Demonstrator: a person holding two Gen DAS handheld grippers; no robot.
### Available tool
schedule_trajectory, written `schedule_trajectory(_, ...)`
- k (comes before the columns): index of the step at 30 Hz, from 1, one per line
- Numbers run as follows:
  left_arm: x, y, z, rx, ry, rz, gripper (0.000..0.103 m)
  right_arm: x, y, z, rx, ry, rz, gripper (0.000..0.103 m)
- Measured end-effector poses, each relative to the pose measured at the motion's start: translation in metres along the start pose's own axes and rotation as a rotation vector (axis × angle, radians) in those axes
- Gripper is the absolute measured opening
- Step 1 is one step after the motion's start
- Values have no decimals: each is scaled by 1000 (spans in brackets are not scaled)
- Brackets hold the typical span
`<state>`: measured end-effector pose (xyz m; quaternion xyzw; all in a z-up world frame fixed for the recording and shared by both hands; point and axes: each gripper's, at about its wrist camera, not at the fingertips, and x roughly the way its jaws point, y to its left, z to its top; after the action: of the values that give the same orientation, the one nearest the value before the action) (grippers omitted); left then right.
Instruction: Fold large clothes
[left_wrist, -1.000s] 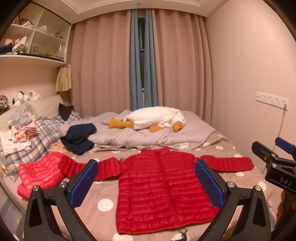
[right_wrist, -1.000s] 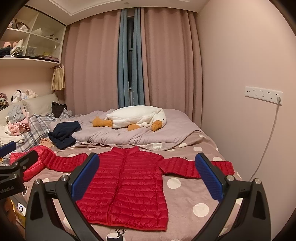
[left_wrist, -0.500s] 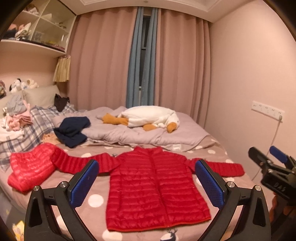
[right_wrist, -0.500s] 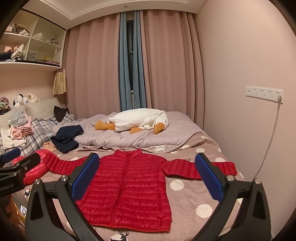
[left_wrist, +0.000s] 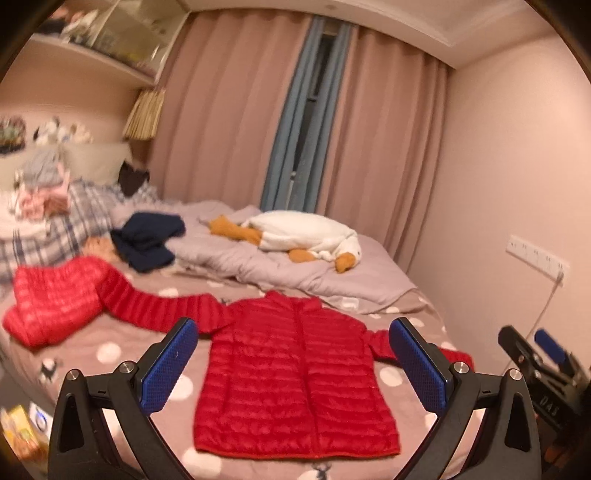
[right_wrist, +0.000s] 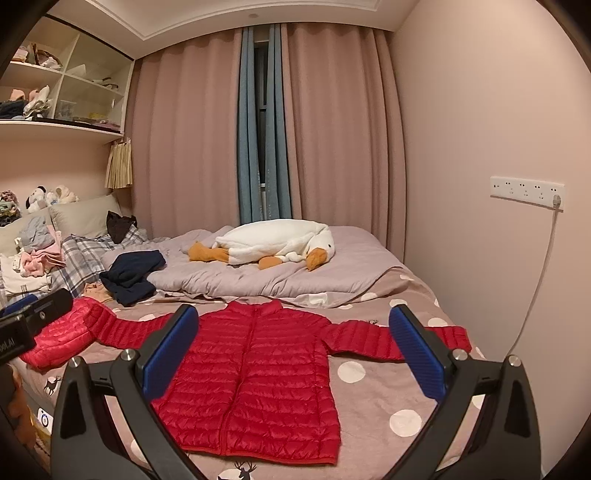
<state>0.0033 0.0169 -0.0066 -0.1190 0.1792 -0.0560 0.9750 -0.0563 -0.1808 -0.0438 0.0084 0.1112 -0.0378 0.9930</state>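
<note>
Red jacket (right_wrist: 255, 373) sleeves partly hidden by left tongs (left_wrist: 295, 363) and right tongs (right_wrist: 293, 352), both wide open, empty.

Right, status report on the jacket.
Both tongs, left and right, open, empty. Red jacket flat, unfolded. Second red garment at its sleeve.

**What the two wrist views leave unclear**

The left wrist view is blurred throughout, so the shelf items (left_wrist: 92, 29) and the clothes pile (left_wrist: 40, 188) by the pillows cannot be told apart. The left gripper's right pad (left_wrist: 417, 365) hides part of the red jacket's (left_wrist: 295, 376) right sleeve. In the right wrist view the left gripper (right_wrist: 33, 325) is cut off at the left edge and covers part of a second red garment (right_wrist: 59, 339). Small packages (left_wrist: 22, 432) at the lower left are cropped and unreadable.
</note>
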Motion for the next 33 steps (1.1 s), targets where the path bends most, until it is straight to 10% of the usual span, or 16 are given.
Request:
schedule_trajectory(10,-3,5,0,-49,-81,176,103,0,3,-2,-3,7,2,103)
schedule_trajectory(33,4,-1,-3,9,-25,169,103,4,5,0,-1,1,-20,103)
